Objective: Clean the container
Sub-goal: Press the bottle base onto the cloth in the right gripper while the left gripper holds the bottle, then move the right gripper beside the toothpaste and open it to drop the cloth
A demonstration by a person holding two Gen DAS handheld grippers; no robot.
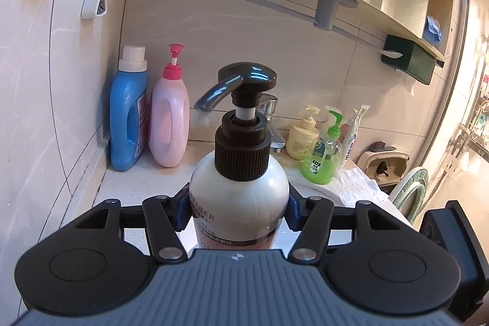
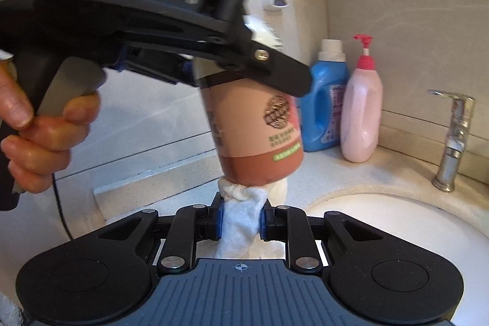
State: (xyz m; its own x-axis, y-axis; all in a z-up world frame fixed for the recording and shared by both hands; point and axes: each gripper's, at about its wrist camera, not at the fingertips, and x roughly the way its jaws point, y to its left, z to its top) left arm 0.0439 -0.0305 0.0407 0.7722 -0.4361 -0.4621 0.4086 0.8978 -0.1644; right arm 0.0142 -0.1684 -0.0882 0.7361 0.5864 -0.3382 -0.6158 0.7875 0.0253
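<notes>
A bathroom: pale speckled counter [image 2: 171, 170] with a white basin [image 2: 397, 222] set into it, chrome tap [image 2: 452, 139] at the back, beige tiled walls. In the corner stand a blue jug [image 2: 325, 100] and a pink pump bottle [image 2: 362, 115], touching. Beside the tap are a cream dispenser [image 1: 302, 139], a green dispenser [image 1: 324, 161] and a tube [image 1: 351, 136]. Above run a grey rail [image 1: 275, 2], a shelf and a mirror.

The bottle [image 2: 256, 130] is held in the air over the counter, just beside the basin. Its long axis stands nearly upright, leaning slightly, base down and black pump head [image 1: 244, 78] up, with the spout pointing toward the blue jug.

The left gripper [image 1: 240, 203] clamps the bottle's upper body, pads on both sides; a hand [image 2: 33, 142] holds its grip. The right gripper [image 2: 241, 222] is pinched tight on a white cloth [image 2: 241, 219], whose bunched top presses against the bottle's base.
</notes>
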